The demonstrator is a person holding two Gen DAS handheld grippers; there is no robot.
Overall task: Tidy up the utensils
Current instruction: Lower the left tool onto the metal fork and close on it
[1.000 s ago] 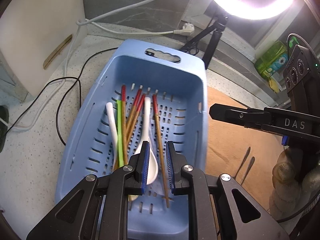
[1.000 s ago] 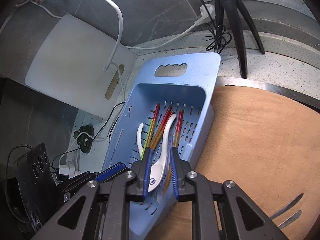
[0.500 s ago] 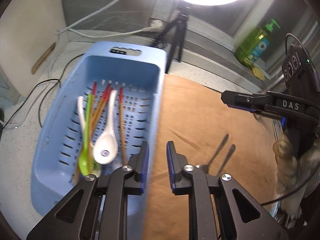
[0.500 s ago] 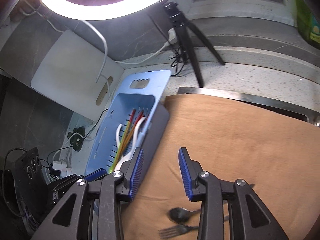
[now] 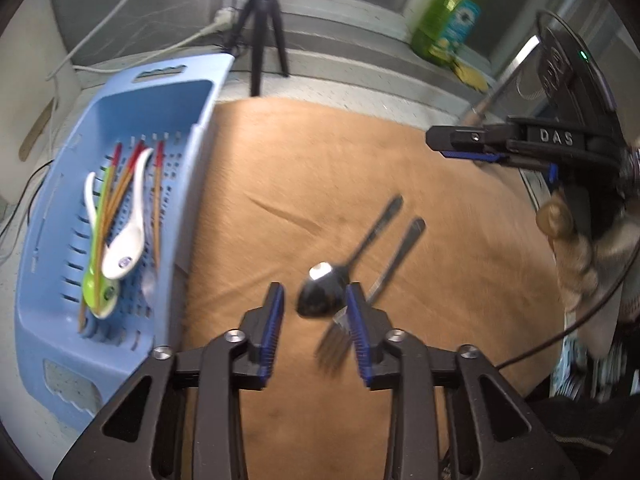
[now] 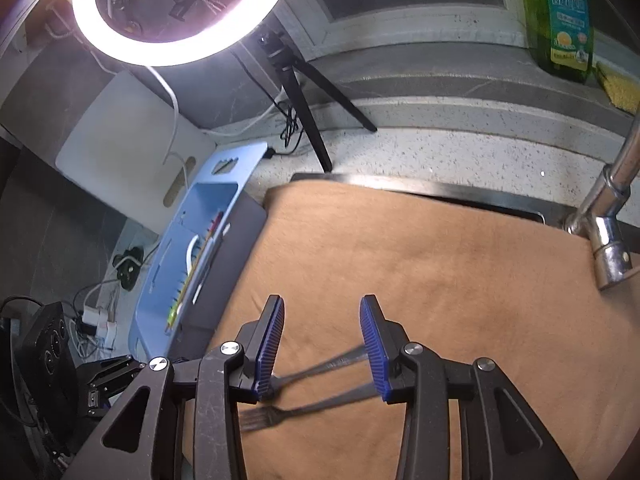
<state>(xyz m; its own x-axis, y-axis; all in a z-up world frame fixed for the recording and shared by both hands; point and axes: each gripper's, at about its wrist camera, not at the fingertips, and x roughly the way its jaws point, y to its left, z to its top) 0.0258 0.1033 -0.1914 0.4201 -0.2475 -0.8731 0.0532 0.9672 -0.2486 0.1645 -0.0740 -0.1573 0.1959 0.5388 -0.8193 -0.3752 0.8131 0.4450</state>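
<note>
A metal spoon [image 5: 326, 294] and a metal fork [image 5: 340, 340] lie side by side on the brown mat [image 5: 340, 168]. My left gripper [image 5: 316, 324] is open just above them, with the spoon bowl between its fingers. My right gripper [image 6: 322, 340] is open over the handles of the spoon [image 6: 320, 368] and fork [image 6: 280, 412]. It also shows in the left wrist view [image 5: 464, 144] at the right. The blue basket [image 5: 120, 112] at the left holds chopsticks [image 5: 120, 184], a white spoon [image 5: 128, 236] and a green spoon [image 5: 94, 280].
A ring light [image 6: 172, 12] on a black tripod [image 5: 264, 28] stands behind the basket [image 6: 176, 276]. A green soap bottle [image 6: 560, 20] and a chrome tap [image 6: 608, 208] are at the back right. A white cutting board [image 6: 128, 152] leans at the left, with cables near it.
Both grippers have swung right from over the basket to the brown mat. Both have opened wider. The spoon and fork now lie under them.
</note>
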